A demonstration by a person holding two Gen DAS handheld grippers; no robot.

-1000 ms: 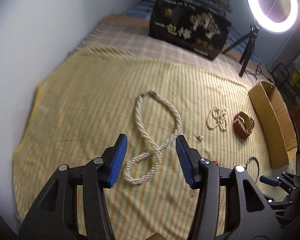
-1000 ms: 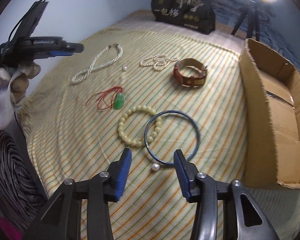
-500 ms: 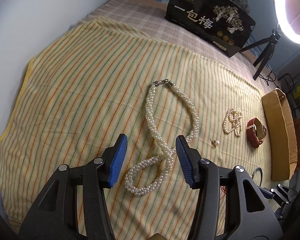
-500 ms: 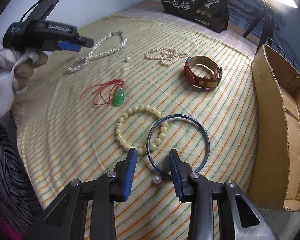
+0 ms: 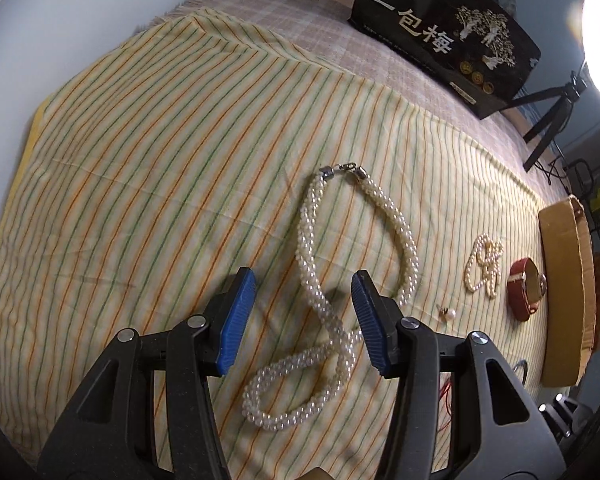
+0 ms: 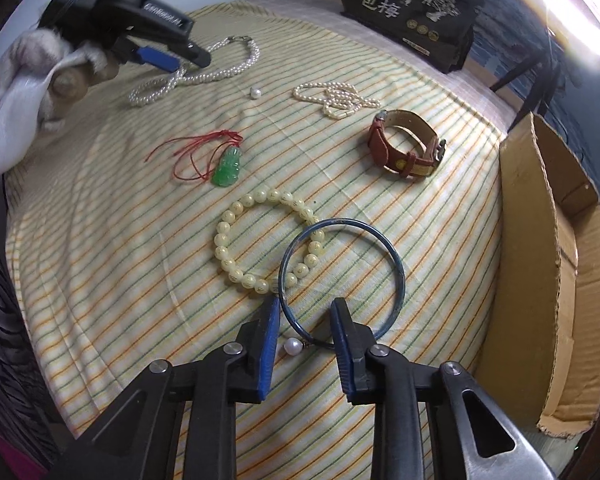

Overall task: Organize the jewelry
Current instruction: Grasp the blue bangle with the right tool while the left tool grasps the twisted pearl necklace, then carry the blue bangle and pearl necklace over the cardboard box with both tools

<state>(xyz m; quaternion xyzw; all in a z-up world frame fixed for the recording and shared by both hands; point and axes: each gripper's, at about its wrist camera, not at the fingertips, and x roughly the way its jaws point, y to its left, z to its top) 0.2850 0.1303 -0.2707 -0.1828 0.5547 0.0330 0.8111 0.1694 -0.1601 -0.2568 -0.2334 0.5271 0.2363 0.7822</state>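
A twisted white pearl necklace [image 5: 320,300] lies in a figure eight on the striped cloth. My left gripper [image 5: 304,292] is open, its jaws either side of the necklace's crossing; it also shows in the right wrist view [image 6: 172,60] over the necklace [image 6: 204,76]. My right gripper [image 6: 306,312] is open around the near rim of a blue bangle [image 6: 340,280], with a loose pearl earring [image 6: 293,347] between the jaws. A cream bead bracelet [image 6: 260,240] lies under the bangle's left side.
A green jade pendant on red cord [image 6: 228,166], a brown leather watch [image 6: 406,148], a thin pearl strand [image 6: 336,98] and a single pearl [image 6: 254,92] lie on the cloth. An open cardboard box [image 6: 540,240] stands right. A black gift box [image 5: 440,36] sits far.
My left gripper has moved forward and down over the pearl necklace. My right gripper has closed in on the bangle's near rim and the loose pearl, jaws narrower than a second ago.
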